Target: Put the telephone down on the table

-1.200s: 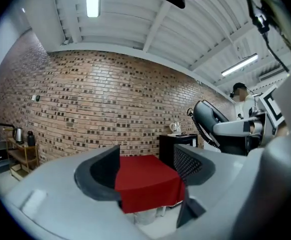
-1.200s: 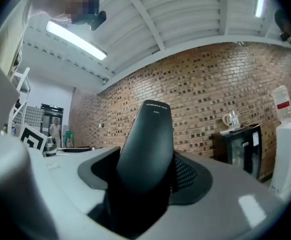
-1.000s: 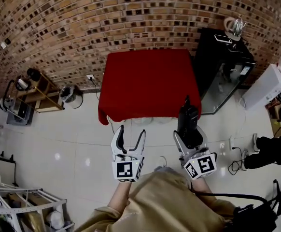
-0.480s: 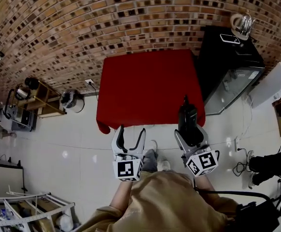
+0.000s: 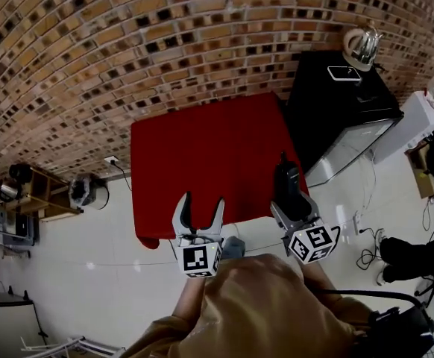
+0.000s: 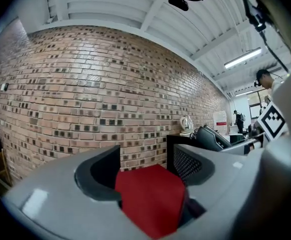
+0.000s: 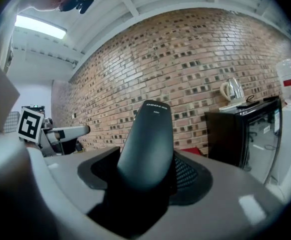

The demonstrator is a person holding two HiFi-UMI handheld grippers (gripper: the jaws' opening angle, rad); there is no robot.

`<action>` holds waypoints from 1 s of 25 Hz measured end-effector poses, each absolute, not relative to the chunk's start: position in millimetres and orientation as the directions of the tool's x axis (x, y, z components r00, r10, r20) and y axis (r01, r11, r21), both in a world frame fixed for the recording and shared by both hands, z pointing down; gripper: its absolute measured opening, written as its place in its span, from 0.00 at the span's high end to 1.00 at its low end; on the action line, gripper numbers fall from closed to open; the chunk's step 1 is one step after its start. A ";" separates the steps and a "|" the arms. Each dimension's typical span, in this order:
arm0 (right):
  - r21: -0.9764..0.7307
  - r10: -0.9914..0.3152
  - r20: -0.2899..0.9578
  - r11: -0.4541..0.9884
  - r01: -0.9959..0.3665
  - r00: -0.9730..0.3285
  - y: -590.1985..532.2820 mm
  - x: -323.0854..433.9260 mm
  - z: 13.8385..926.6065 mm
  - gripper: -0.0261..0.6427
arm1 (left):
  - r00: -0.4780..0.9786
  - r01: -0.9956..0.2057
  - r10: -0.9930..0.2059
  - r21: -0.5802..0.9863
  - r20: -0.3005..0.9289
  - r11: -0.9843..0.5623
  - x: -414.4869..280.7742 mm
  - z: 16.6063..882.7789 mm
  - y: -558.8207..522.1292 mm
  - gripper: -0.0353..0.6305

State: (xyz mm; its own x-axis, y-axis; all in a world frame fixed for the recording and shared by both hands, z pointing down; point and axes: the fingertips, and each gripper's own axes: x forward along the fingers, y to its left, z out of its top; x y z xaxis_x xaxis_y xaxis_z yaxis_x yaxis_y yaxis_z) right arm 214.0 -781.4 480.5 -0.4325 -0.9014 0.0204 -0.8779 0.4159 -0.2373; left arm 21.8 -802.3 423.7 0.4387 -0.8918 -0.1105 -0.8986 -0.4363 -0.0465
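Red table point(image 5: 202, 155) near brick wall point(image 5: 127, 43); right gripper point(image 5: 291, 201) jaws clamp telephone point(image 5: 286, 179); left gripper point(image 5: 201, 204) jaws apart, empty.

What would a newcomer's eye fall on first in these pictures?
The red table stands by the brick wall, in the middle of the head view. Near its front edge the right gripper holds a black telephone. The left gripper beside it is open and empty.

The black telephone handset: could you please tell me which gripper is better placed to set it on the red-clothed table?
Right. The right gripper is shut on the black telephone handset at the near edge of the red-clothed table; the left gripper is open and empty.
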 end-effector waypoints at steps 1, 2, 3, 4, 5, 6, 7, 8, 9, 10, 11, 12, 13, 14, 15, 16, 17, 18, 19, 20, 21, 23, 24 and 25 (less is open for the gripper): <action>-0.247 -0.898 0.049 0.414 -0.876 -0.438 -805.2 213.1 485.2 0.52 | 0.436 -0.900 -0.893 -0.034 -0.110 -0.435 18.0 422.0 -824.2 0.44; -0.261 -0.896 0.079 0.405 -0.876 -0.438 -828.5 214.0 491.9 0.52 | 0.438 -0.899 -0.893 -0.022 -0.105 -0.438 15.7 422.9 -845.6 0.44; -0.278 -0.896 0.111 0.387 -0.879 -0.430 -850.7 216.2 500.6 0.52 | 0.446 -0.895 -0.890 -0.013 -0.097 -0.447 15.1 425.6 -866.0 0.44; -0.296 -0.898 0.143 0.364 -0.883 -0.417 -870.8 218.6 512.1 0.52 | 0.461 -0.887 -0.883 -0.010 -0.087 -0.461 15.2 429.6 -884.4 0.44; -0.311 -0.898 0.176 0.338 -0.888 -0.404 -889.0 220.4 526.9 0.52 | 0.477 -0.879 -0.876 -0.009 -0.075 -0.477 14.9 435.3 -900.7 0.44; -0.321 -0.895 0.211 0.316 -0.893 -0.393 -906.7 221.6 545.3 0.52 | 0.488 -0.873 -0.871 -0.004 -0.061 -0.489 13.5 443.6 -916.0 0.44; -0.325 -0.889 0.247 0.298 -0.897 -0.385 -925.4 223.2 566.5 0.52 | 0.493 -0.870 -0.869 0.003 -0.045 -0.493 11.8 454.2 -931.6 0.44; -0.325 -0.880 0.284 0.285 -0.902 -0.380 -945.4 225.8 589.6 0.52 | 0.493 -0.869 -0.869 0.010 -0.030 -0.494 10.9 465.5 -947.3 0.44; -0.321 -0.867 0.324 0.274 -0.906 -0.378 -965.2 230.1 613.5 0.52 | 0.490 -0.871 -0.871 0.017 -0.015 -0.491 11.4 476.5 -961.5 0.44; -0.317 -0.851 0.366 0.267 -0.910 -0.377 -983.7 236.1 637.6 0.52 | 0.485 -0.874 -0.874 0.027 0.002 -0.485 13.6 486.6 -972.8 0.44; -0.314 -0.832 0.406 0.262 -0.912 -0.379 -1000.7 243.3 661.1 0.52 | 0.481 -0.876 -0.876 0.039 0.020 -0.480 17.7 495.5 -981.4 0.44; -0.312 -0.812 0.441 0.261 -0.914 -0.382 -1017.6 251.5 683.2 0.52 | 0.479 -0.877 -0.877 0.048 0.041 -0.478 23.9 503.5 -988.2 0.44; -0.310 -0.793 0.470 0.262 -0.914 -0.386 -1035.5 260.7 703.0 0.52 | 0.481 -0.877 -0.875 0.049 0.061 -0.479 31.6 510.6 -994.6 0.44; -0.309 -0.777 0.496 0.260 -0.915 -0.388 -1054.4 271.1 719.6 0.52 | 0.484 -0.875 -0.871 0.043 0.079 -0.482 40.0 516.9 -1000.4 0.44; -0.310 -0.764 0.518 0.252 -0.917 -0.386 -1073.2 282.1 733.1 0.52 | 0.486 -0.874 -0.869 0.033 0.095 -0.485 47.9 521.5 -1005.3 0.44; -0.315 -0.752 0.539 0.238 -0.919 -0.380 -1091.6 292.7 744.0 0.52 | 0.482 -0.875 -0.869 0.023 0.109 -0.483 54.0 523.6 -1009.0 0.44; -0.318 -0.741 0.559 0.222 -0.922 -0.372 -1110.2 301.7 753.1 0.52 | 0.473 -0.880 -0.873 0.017 0.118 -0.475 57.9 523.3 -1012.2 0.44; -0.316 -0.730 0.578 0.211 -0.925 -0.364 -1130.0 308.4 761.3 0.52 | 0.460 -0.887 -0.879 0.016 0.127 -0.462 60.0 522.7 -1015.5 0.44; -0.307 -0.719 0.596 0.209 -0.928 -0.359 -1151.2 313.2 769.4 0.52 | 0.445 -0.894 -0.885 0.017 0.140 -0.447 61.3 523.5 -1019.2 0.44; -0.296 -0.706 0.611 0.214 -0.931 -0.357 -1173.1 316.3 778.8 0.52 | 0.429 -0.902 -0.889 0.017 0.163 -0.432 62.8 526.2 -1023.0 0.45; -0.289 -0.692 0.627 0.219 -0.932 -0.357 -1194.4 318.8 790.4 0.52 | 0.413 -0.908 -0.889 0.014 0.198 -0.419 64.9 530.3 -1026.7 0.44; -0.284 -0.660 0.663 0.215 -0.934 -0.354 -1230.7 323.8 815.8 0.51 | 0.385 -0.918 -0.891 -0.003 0.242 -0.398 68.6 538.6 -1036.7 0.44; -0.280 -0.643 0.684 0.206 -0.938 -0.345 -1245.6 326.1 827.3 0.51 | 0.369 -0.923 -0.889 -0.003 0.272 -0.384 69.4 542.4 -1041.8 0.44; -0.271 -0.626 0.704 0.199 -0.942 -0.334 -1259.0 327.5 837.4 0.51 | 0.350 -0.930 -0.879 0.007 0.322 -0.368 69.4 546.2 -1045.8 0.44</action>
